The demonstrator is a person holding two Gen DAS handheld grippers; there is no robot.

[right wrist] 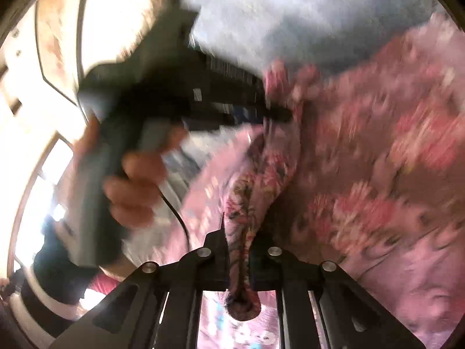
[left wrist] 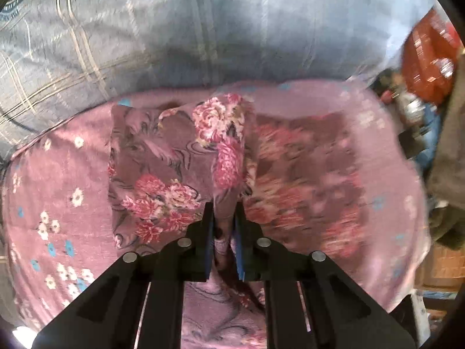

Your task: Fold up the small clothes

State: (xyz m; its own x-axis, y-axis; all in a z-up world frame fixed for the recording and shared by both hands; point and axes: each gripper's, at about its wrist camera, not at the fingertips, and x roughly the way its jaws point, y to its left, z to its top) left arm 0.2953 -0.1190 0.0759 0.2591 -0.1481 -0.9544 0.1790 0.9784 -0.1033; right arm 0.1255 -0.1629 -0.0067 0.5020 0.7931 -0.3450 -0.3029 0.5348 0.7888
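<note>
1. One floral garment (left wrist: 162, 157), mauve with red and pink blooms, seen in both wrist views.
2. One pink cloth (left wrist: 58, 203) with small white and blue flowers, lying under the garment.
3. One blue-grey checked sheet (left wrist: 116, 35) beyond the pink cloth.
4. Two grippers: the left gripper (left wrist: 223, 212) and the right gripper (right wrist: 237, 232); each has two black fingers, four in all.
5. One hand (right wrist: 130, 186) in the right wrist view, wrapped around the left gripper's handle.
6. One red patterned thing (left wrist: 427, 58) at the right edge of the left wrist view, too blurred to identify.
</note>
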